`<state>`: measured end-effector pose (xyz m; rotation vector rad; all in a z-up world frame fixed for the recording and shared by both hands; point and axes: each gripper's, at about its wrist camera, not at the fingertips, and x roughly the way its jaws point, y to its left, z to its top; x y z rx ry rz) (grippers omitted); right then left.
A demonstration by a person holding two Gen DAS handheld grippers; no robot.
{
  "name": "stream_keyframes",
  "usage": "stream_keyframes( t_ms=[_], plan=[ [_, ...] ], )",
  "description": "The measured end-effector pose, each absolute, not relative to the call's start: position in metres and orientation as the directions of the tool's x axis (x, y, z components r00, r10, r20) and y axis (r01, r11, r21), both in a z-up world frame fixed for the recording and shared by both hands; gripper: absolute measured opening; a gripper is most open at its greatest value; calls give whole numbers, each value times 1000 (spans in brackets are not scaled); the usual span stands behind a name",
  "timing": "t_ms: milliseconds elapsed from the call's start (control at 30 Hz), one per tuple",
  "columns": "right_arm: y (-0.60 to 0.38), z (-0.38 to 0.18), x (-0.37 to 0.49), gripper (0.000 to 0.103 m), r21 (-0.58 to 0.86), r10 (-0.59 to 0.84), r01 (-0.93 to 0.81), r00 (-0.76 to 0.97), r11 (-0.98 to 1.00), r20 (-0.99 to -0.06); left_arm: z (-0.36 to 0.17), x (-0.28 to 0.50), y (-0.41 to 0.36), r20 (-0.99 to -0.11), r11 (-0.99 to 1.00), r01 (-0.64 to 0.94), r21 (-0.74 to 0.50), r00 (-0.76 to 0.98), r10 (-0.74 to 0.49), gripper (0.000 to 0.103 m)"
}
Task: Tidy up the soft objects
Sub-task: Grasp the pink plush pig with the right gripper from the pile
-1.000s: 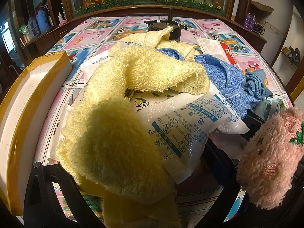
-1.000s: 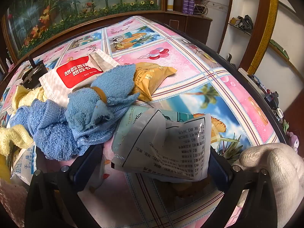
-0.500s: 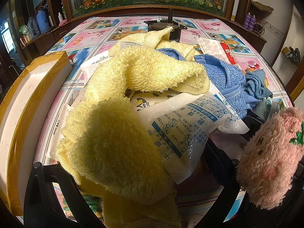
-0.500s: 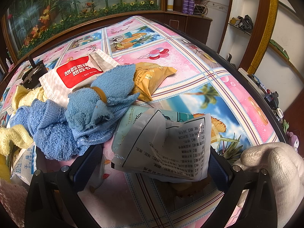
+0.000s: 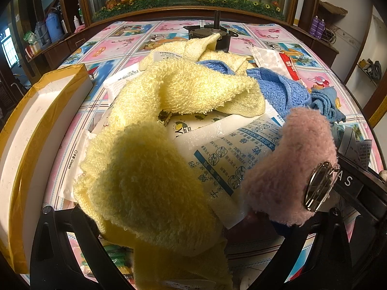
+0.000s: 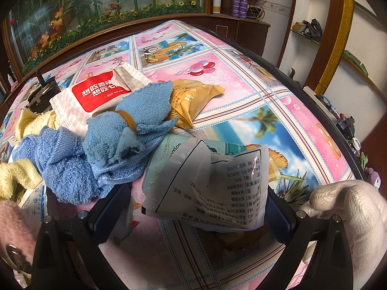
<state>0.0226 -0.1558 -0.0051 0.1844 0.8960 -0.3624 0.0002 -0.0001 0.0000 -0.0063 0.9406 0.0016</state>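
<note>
Towels (image 5: pixel 188 91) and packets still heaped on worktop (image 6: pixel 241 77); my left tongs (image 5: pixel 179 239) and right tongs (image 6: pixel 193 207) both spread, next I pinch one.

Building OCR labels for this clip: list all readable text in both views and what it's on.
"Wet wipe", under large Chinese characters: red-and-white wet wipe pack.
"Gloves": edge of the white flat packet beside the yellow towel.
"AS": black housing behind the pink plush.
Chinese print, upside down: blue-and-white desiccant-style bag.
Chinese print, too small to read: translucent pouch.
Mustard snack bag: text blurred.
</note>
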Motion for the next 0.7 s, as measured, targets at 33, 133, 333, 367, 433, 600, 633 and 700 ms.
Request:
stream_keyframes(
  t_ms=[33, 133, 333, 367, 433, 600, 633, 700],
  plan=[
    [-156, -5, 23, 103, 6, -230, 383, 569, 924, -789, 0, 0, 0, -808, 1000, -4, -5, 589, -2, 103],
    [-156, -5, 23, 103, 6, -231, 383, 569, 924, -789, 0, 0, 0, -808, 1000, -4, -5, 589, -2, 103],
    [-156, -5, 23, 103, 6, -231, 383, 569, 924, -789, 0, -17, -2, -818, 995, 99, -6, 572, -62, 103],
    [-156, -5, 23, 103, 6, -230, 383, 569, 924, -789, 0, -18, -2, -820, 995, 103, -8, 568, -66, 103],
    [-156, -5, 23, 103, 6, -231, 383, 569, 924, -789, 1, -20, -1, -821, 995, 101, -8, 567, -64, 103],
    [-156, -5, 23, 103, 6, -231, 383, 569, 924, -789, 1, -19, -4, -826, 996, 85, -4, 561, -51, 103],
    [-156, -5, 23, 103, 6, -231, 383, 569, 924, -789, 1, -20, -3, -825, 997, 83, -4, 562, -50, 103],
    [-156, -5, 23, 103, 6, -230, 383, 569, 924, -789, 1, -22, -4, -824, 997, 81, 0, 565, -46, 103]
  ],
)
